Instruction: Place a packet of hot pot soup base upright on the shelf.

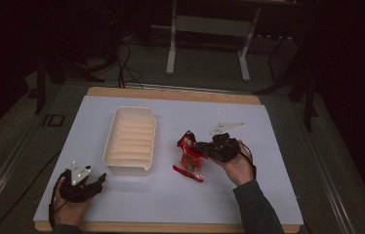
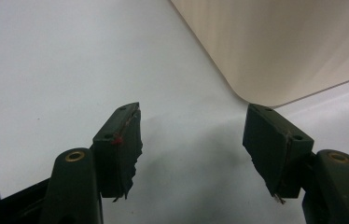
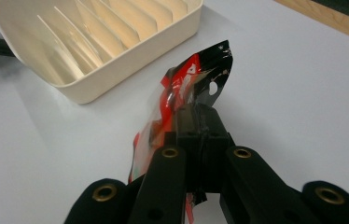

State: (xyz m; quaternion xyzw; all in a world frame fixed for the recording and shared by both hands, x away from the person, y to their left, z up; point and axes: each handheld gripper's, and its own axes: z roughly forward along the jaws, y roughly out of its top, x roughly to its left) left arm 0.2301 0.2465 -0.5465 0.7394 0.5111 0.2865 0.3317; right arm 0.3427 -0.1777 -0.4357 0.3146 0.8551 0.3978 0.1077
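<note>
While my left claw (image 2: 193,140) is gaping empty, my right claw (image 3: 199,122) is pinching the red packet (image 3: 182,88), its print unreadable; the right gripper view is revealing the tray's (image 3: 130,60) dividers.

Left tool (image 1: 100,179) low, jaws wide apart; right tool (image 1: 196,146) clamped tight, forearm angled inward.

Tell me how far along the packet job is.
Done: the right tool has shut on the red and black packet, gripping it near its top edge. In hand: the packet hangs from that tool, its lower end at the white table, right of the cream slotted tray. Left: the tray's slots look empty, so the packet likely still has to go in. The left tool waits open by the tray's near corner.
</note>
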